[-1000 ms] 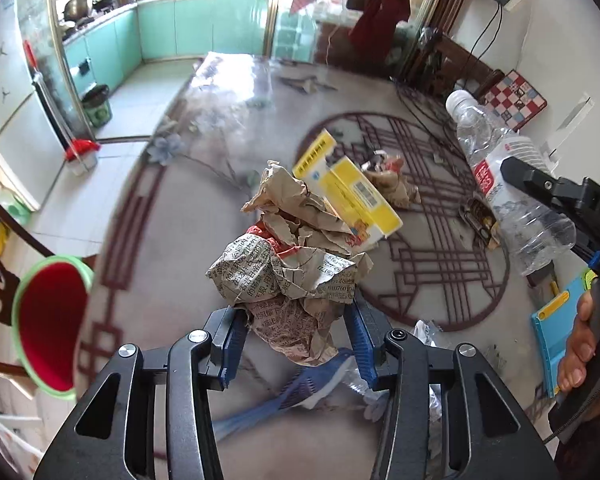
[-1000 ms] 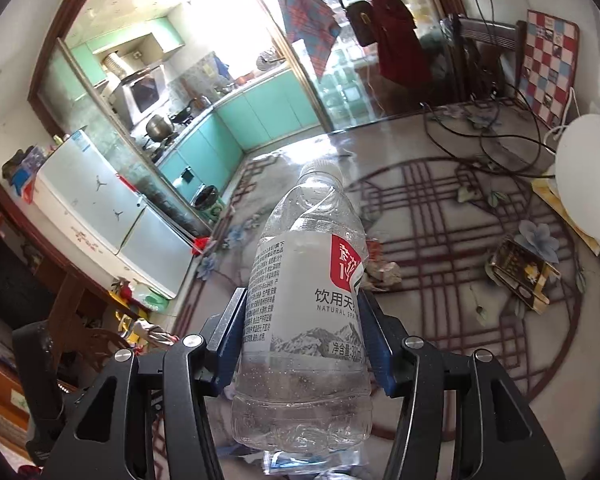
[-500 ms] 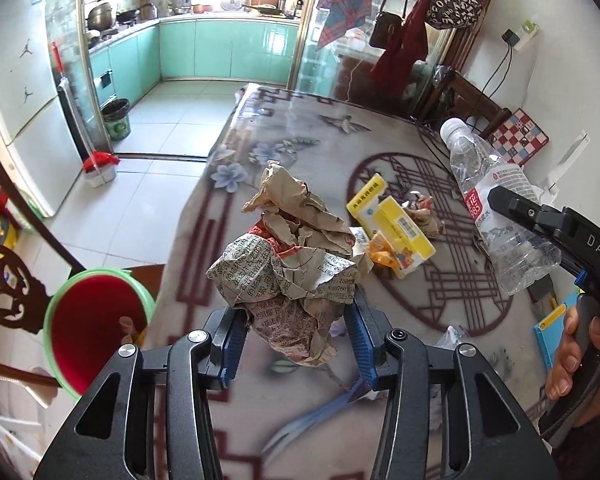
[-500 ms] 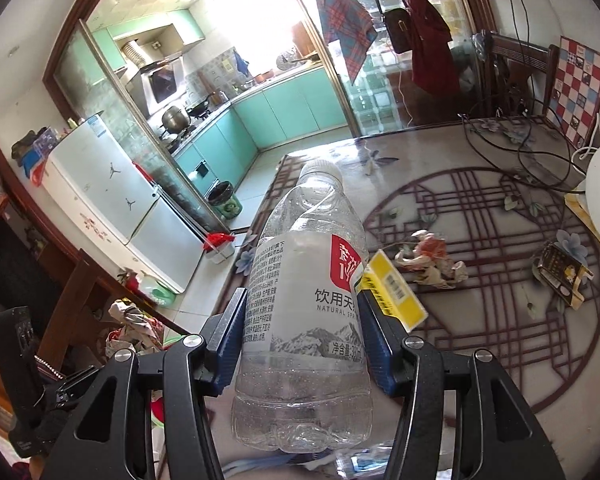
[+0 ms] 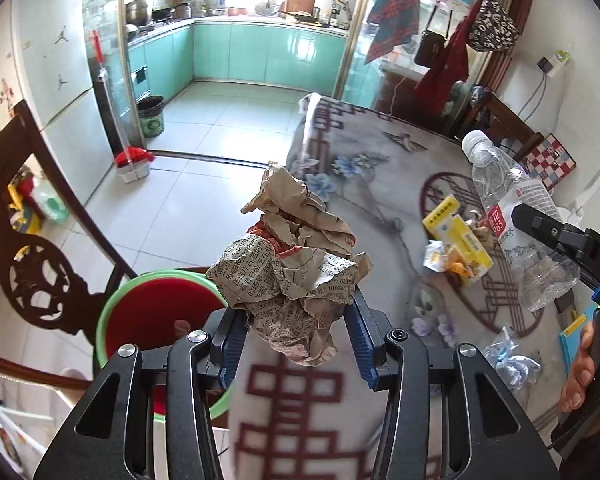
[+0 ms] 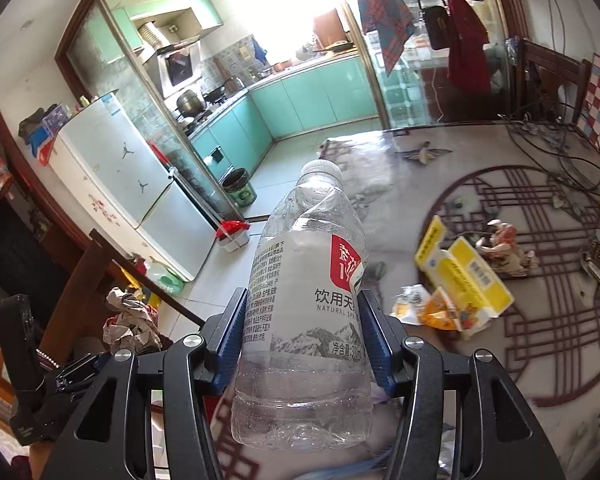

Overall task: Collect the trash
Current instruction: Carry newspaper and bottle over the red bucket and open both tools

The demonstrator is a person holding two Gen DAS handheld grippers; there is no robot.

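Left wrist view: left tongs (image 5: pixel 296 340) clamped on a crumpled newspaper wad (image 5: pixel 290 268), held up near the bench (image 5: pixel 380 184) edge w/ the red, green-rimmed bin (image 5: pixel 156 320) just below-left on the floor (yellow box (image 5: pixel 458 236) lies further right on the bench). Right wrist view: right tongs (image 6: pixel 302 344) closed around a clear plastic bottle (image 6: pixel 306 320), upright, cap on, above the bench edge; yellow box (image 6: pixel 466 272) & wrappers (image 6: pixel 432 310) sit to its right.

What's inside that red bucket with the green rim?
The red bucket shows mostly bare red wall. Something small and pale sits low inside, too unclear to name. The left gripper and crumpled newspaper hide its right side.
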